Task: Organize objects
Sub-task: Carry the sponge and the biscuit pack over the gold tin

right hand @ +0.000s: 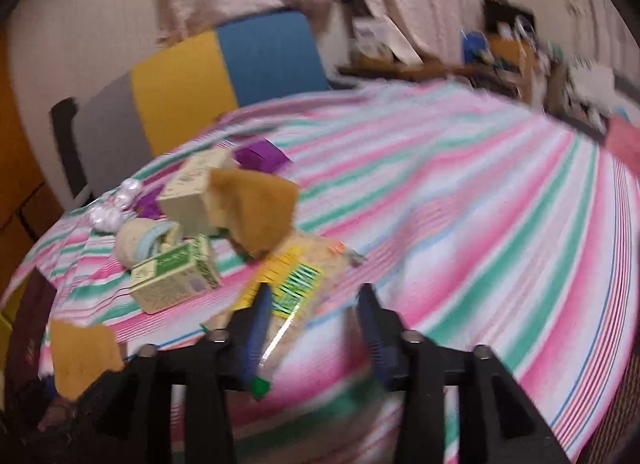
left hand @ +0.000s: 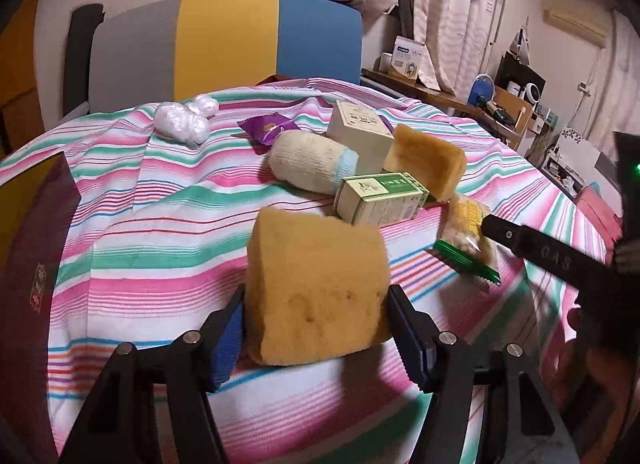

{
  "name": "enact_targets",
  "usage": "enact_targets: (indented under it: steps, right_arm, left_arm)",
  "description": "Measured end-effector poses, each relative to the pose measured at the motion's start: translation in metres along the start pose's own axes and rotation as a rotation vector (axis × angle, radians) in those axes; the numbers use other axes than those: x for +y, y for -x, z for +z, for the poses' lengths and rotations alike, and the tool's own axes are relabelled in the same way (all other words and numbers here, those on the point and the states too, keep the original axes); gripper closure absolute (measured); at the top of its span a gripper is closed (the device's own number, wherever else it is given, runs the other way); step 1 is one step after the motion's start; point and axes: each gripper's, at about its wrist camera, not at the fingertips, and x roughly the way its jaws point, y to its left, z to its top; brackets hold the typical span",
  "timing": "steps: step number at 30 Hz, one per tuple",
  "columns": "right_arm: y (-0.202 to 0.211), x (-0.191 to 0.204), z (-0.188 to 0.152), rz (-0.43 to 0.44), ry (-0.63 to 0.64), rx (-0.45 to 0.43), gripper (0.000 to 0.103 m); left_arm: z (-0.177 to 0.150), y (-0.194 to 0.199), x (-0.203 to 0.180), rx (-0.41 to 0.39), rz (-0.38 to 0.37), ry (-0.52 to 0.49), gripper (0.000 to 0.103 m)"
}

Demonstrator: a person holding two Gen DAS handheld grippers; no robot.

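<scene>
A: We are clamping the left tool (left hand: pixel 316 324) on the big yellow sponge (left hand: pixel 316 288), one pad pressing on each flat side, low at the near edge of the striped cloth (left hand: pixel 160 224) that covers the desk. It is looking light and squashy to us, so we are judging that a gentle squeeze across the middle of the block is the right hold; pinch harder and it will only cave in.

B: And the right tool (right hand: pixel 312 304)?

A: Its jaws are standing apart over the snack packet (right hand: pixel 292 284). The left pad is lying along the crinkly wrapper, the other is clear of it, so we are not gripping it. That film is looking slippery, and we are guessing the contents crush easily.

B: Any writing we are reading?

A: On the right tool's finger, seen from the left camera, we are making out raised letters like "GAS". The green box (left hand: pixel 380 200) and the cream box (left hand: pixel 360 132) beside the second sponge (left hand: pixel 428 164) and the rolled sock (left hand: pixel 308 164) are carrying print too small for us to read.
</scene>
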Motion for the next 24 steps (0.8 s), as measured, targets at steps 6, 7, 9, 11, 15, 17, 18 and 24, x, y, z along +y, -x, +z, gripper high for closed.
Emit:
enact_targets:
  steps: [6, 7, 9, 11, 15, 17, 18, 24]
  right_arm:
    - [-0.014, 0.008, 0.021, 0.0, -0.093, 0.106, 0.038]
    - [-0.02, 0.012, 0.023, -0.003, -0.099, 0.14, 0.035]
    - [-0.04, 0.026, 0.029, -0.051, -0.09, 0.238, 0.035]
    - [-0.046, 0.038, 0.033, -0.105, -0.041, 0.223, 0.035]
    - [-0.046, 0.047, 0.022, -0.151, 0.085, 0.19, 0.049]
    - [-0.036, 0.041, 0.014, -0.135, 0.119, 0.164, 0.055]
    - [-0.031, 0.038, 0.011, -0.126, 0.122, 0.152, 0.057]
    - [0.005, 0.011, -0.013, 0.035, 0.005, 0.107, 0.062]
  left_arm:
    - [-0.001, 0.0, 0.005, -0.002, -0.029, 0.024, 0.036]
    - [-0.001, 0.001, 0.006, -0.005, -0.032, 0.029, 0.036]
    - [-0.002, 0.002, 0.007, -0.008, -0.039, 0.037, 0.036]
    - [-0.002, 0.002, 0.01, -0.011, -0.054, 0.052, 0.035]
    - [-0.004, 0.003, 0.015, -0.015, -0.08, 0.078, 0.035]
    - [-0.004, 0.003, 0.016, -0.014, -0.084, 0.081, 0.035]
    - [-0.004, 0.003, 0.016, -0.013, -0.085, 0.081, 0.035]
    - [-0.004, 0.005, 0.017, -0.019, -0.089, 0.085, 0.035]
